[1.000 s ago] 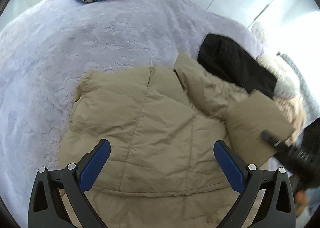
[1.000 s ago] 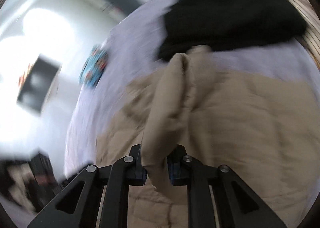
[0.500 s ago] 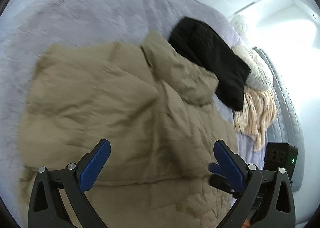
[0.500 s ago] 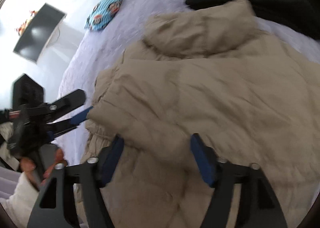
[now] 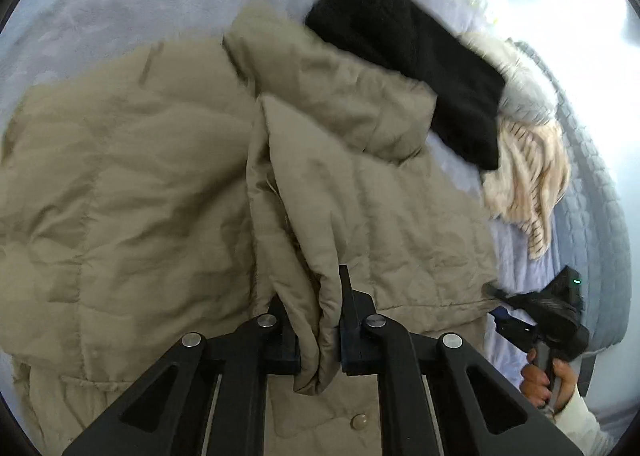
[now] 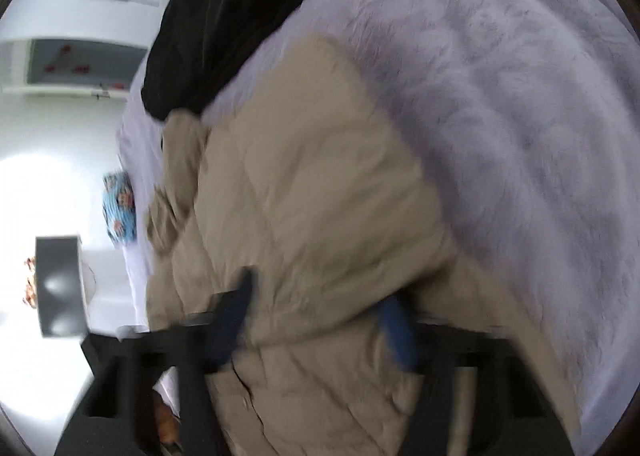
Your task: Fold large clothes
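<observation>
Our left tongs (image 5: 316,332) are squeezed almost shut on a thick fold of the big puffy tan coat (image 5: 140,176). The fold looks like a sleeve or the coat's front edge; we cannot tell which. It runs straight away from the left tongs, up toward the coat's hood (image 5: 332,84). The rest of the coat lies flat on the soft purple blanket (image 5: 120,4), spread out on both sides of the left tongs and ahead of them.

Our right tongs (image 6: 320,320) are open wide. Their blue pads (image 6: 396,328) sit on each side of a fat hump of the coat, but the right view is blurry and we cannot tell if they touch it. They are not pinching it. In the left view the right tongs are off to the right, just past the coat's right edge.

The coat's long way goes from the tongs, at the bottom end with the round button (image 5: 359,421), out to the hood. A fluffy black garment (image 5: 420,68) lies just past the hood, partly on top of it.

We think the left tongs are the ones that matter next. They hold the fold, so they should carry it sideways across the coat's long middle.
</observation>
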Tool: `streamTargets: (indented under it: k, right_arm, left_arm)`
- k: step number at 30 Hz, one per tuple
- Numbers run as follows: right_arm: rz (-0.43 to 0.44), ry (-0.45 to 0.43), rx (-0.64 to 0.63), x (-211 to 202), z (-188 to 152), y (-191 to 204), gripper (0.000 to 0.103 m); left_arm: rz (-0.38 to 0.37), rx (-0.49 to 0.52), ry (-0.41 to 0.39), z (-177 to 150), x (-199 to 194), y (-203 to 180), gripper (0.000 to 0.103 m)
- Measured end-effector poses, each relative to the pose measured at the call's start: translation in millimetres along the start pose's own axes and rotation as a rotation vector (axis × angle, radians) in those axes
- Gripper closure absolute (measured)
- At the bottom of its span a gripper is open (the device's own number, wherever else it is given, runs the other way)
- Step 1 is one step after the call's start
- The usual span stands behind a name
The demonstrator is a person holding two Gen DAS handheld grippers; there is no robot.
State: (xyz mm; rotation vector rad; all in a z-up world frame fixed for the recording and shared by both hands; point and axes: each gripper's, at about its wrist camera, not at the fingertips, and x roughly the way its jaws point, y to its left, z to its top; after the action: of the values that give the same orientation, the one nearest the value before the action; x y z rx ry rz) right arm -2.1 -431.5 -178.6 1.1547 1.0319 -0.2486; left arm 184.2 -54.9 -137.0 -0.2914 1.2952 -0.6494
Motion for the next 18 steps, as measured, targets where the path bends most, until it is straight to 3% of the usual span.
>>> streamTargets:
  k: [2, 8, 13, 18]
  right_arm:
    - [0.012, 0.000, -0.007, 7.1, 0.8, 5.4, 0.092]
    - [0.004, 0.056, -0.065, 38.3, -24.4, 10.2, 0.093]
    - [-0.002, 0.067, -0.063, 41.0, -26.5, 2.7, 0.093]
    - [-0.017, 0.060, -0.114, 32.7, -26.3, 10.8, 0.091]
  left_arm:
    - [0.027, 0.020, -0.044, -4.9, -11.9, 0.4, 0.089]
    - [0.146, 0.017, -0.004, -18.5, 0.9, 29.7, 0.089]
    - [0.191, -0.009, -0.013, -25.2, -10.6, 33.5, 0.084]
    - [0.324, 0.007, -0.116, -18.5, -57.2, 30.2, 0.084]
